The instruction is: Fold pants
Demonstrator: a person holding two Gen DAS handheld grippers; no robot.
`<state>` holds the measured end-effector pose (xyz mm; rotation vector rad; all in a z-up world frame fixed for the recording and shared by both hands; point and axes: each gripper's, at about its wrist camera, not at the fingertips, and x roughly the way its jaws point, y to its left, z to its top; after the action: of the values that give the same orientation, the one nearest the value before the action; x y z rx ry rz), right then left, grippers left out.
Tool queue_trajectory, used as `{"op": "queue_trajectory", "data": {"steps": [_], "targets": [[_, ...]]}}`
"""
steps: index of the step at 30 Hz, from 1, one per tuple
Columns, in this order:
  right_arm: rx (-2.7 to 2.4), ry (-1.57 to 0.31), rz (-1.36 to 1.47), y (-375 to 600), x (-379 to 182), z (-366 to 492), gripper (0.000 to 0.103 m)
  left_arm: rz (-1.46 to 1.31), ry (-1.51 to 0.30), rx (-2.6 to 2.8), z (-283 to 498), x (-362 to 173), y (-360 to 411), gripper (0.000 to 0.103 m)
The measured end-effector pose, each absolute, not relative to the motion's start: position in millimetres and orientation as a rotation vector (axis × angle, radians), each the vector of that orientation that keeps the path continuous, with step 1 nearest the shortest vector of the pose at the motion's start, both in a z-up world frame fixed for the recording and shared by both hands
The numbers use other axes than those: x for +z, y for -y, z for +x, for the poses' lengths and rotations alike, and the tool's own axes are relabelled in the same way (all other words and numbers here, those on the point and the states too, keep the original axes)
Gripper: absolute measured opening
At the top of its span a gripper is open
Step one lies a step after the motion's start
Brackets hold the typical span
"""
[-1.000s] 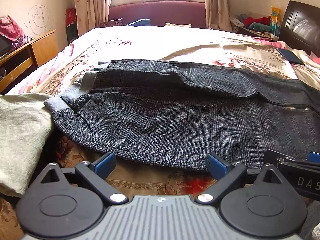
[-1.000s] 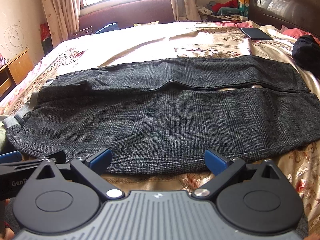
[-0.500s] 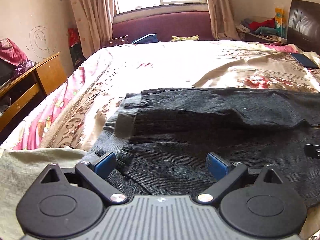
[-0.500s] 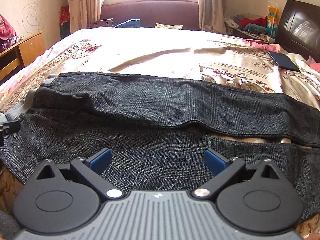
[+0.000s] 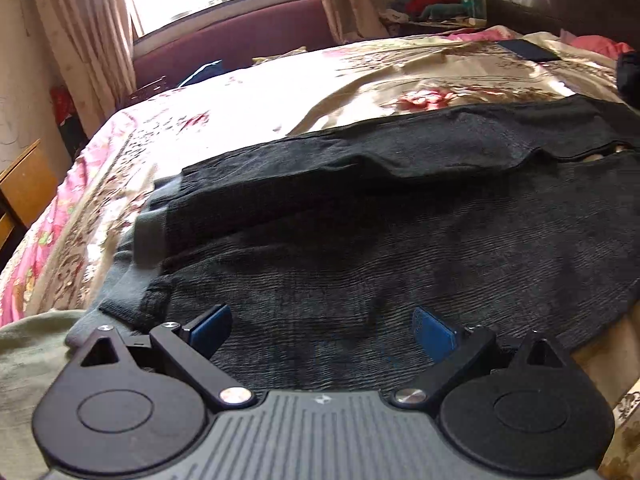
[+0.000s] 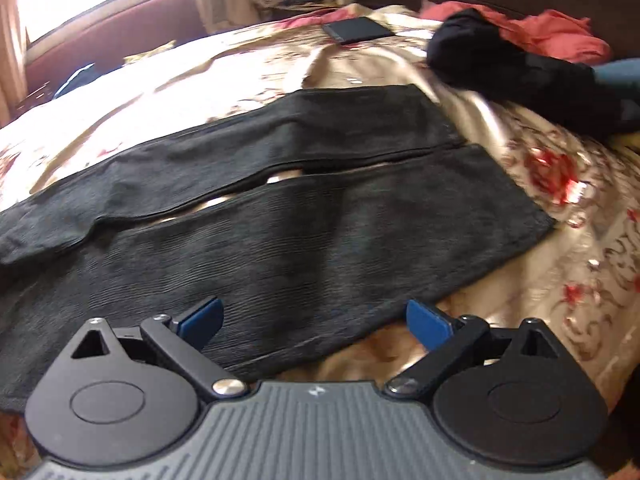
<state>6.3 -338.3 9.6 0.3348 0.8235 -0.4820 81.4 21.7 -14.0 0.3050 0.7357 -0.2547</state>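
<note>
Left wrist view takes in the bed (image 5: 280, 92), its floral cover bright under the window, with the dark pants (image 5: 380, 240) spread flat across the near half: waistband to the left, both legs running right, side by side with a thin gap between them. A pale green cloth (image 5: 28, 360) lies at the near left corner, just beside the waistband.

In the right wrist view the leg hems sit to the right, and a dark garment (image 6: 500, 64) and a black tablet (image 6: 358, 30) lie farther off toward the headboard.

The left gripper (image 5: 322, 332) hangs over the near waist area, jaws spread wide, holding nothing. The right gripper (image 6: 314, 320) hovers at the near leg's edge, equally wide and empty.

This looks like the opening step: pants laid out, no fold made. The next move likely calls for pinching the near edge at waist and lower leg, then carrying it over onto the far leg.

No readable writing shows anywhere.
</note>
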Motion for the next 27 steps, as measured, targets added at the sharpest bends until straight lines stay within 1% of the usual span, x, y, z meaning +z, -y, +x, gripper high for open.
{"op": "queue_trajectory", "data": {"steps": [4,7,8,10,12,13,14,15,16,17,19,22,27], "targets": [[-0.638,-0.805,0.516,400,-12,-15,0.097,0.381,-0.709,-0.416,76,-25,50,0.103],[-0.691,-0.787,0.693,437,-33,-28,0.090,0.402,-0.691,-0.547,68,-28,102,0.103],[-0.693,-0.757,0.741,447,-38,-33,0.090,0.413,-0.679,-0.572,65,-29,113,0.103],[-0.684,-0.696,0.774,459,-40,-34,0.090,0.460,-0.651,-0.618,59,-33,140,0.103],[-0.677,-0.672,0.786,470,-40,-30,0.084,0.479,-0.650,-0.645,56,-37,160,0.103],[-0.680,-0.661,0.795,474,-40,-29,0.074,0.473,-0.656,-0.659,56,-38,168,0.103],[-0.688,-0.650,0.806,479,-41,-29,0.057,0.464,-0.663,-0.670,57,-39,174,0.103],[-0.702,-0.645,0.815,486,-43,-29,0.046,0.454,-0.670,-0.677,59,-40,181,0.103],[-0.718,-0.641,0.840,496,-47,-28,0.024,0.447,-0.674,-0.680,60,-40,186,0.103],[-0.723,-0.633,0.871,502,-50,-30,0.011,0.443,-0.677,-0.678,61,-40,189,0.103],[-0.698,-0.586,0.997,521,-60,-39,0.003,0.431,-0.683,-0.675,63,-41,192,0.103],[-0.656,-0.542,1.115,535,-65,-52,0.002,0.403,-0.706,-0.677,67,-41,195,0.103],[-0.735,-0.527,1.078,552,-56,-67,0.000,0.375,-0.750,-0.775,60,-42,213,0.103]]}}
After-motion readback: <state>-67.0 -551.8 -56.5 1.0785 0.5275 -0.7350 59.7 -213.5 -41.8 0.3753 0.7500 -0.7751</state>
